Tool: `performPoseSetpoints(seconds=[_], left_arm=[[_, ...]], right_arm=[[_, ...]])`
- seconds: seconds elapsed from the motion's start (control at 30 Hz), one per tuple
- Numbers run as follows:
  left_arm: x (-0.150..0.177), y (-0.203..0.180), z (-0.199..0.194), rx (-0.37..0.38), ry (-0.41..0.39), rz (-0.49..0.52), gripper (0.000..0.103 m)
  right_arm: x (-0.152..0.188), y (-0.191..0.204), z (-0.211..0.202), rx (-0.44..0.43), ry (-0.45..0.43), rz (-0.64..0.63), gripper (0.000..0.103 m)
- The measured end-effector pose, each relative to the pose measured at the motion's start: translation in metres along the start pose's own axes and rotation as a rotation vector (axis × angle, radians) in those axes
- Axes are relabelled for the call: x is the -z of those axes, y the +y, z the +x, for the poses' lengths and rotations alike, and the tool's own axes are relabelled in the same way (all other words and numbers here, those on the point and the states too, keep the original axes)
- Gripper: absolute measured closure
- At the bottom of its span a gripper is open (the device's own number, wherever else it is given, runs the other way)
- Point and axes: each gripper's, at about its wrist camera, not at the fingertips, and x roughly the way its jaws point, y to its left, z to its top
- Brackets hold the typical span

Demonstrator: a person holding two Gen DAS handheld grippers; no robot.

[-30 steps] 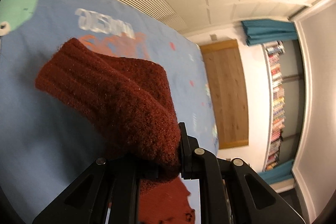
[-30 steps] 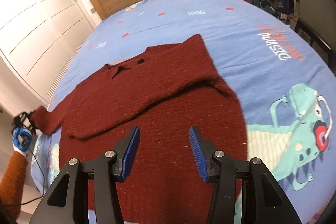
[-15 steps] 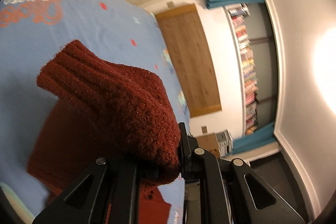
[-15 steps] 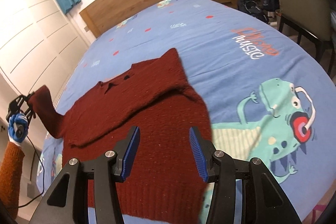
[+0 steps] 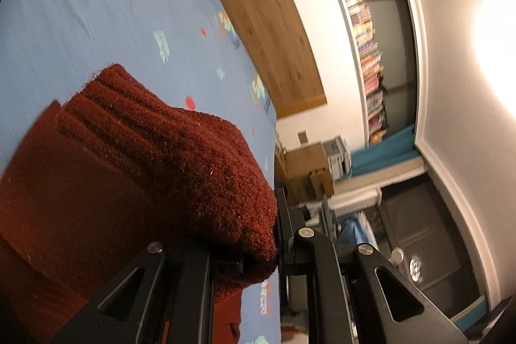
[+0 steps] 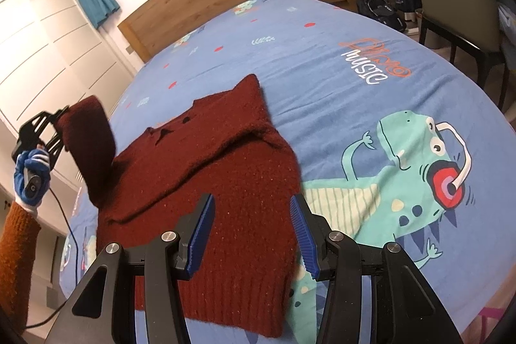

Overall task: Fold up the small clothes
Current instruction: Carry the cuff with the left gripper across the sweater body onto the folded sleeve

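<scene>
You are working a dark red knitted sweater, lying face up on the blue printed bedspread; its body is spreading from the centre of the right wrist view down toward six o'clock, with the far sleeve already lying folded across the chest. Your left gripper, out at nine o'clock in that view, is clamping the ribbed cuff of the near sleeve and holding it up off the bed; your right gripper is hovering over the hem with its blue pads apart and nothing between them. The knit is looking thick, soft and limp, probably light, likely stretching and sagging under its own weight; the ribbed edges and seams are probably offering the firmest hold.
</scene>
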Motion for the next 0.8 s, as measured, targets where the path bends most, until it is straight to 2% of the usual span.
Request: performPoseSetpoints(seconds=[0.13, 0.27, 0.4, 0.63, 0.8], left_arm=[[0.029, 0.005, 0.016, -0.014, 0.064, 0.004, 0.092], [0.062, 0.009, 0.030, -0.061, 0.138, 0.039, 0.092], [0.115, 0.013, 0.043, -0.164, 0.232, 0.143, 0.092], [0.185, 0.040, 0.050, -0.326, 0.375, 0.282, 0.092], [0.212, 0.042, 0.050, -0.395, 0.432, 0.387, 0.089]], right_arm=[[0.000, -0.001, -0.001, 0.001, 0.005, -0.004, 0.053], [0.001, -0.003, -0.001, 0.005, 0.009, -0.003, 0.053], [0.002, -0.006, 0.002, 0.008, 0.017, 0.001, 0.053], [0.002, -0.001, 0.011, -0.004, 0.035, -0.009, 0.053], [0.001, 0.003, 0.014, -0.009, 0.037, -0.020, 0.053]])
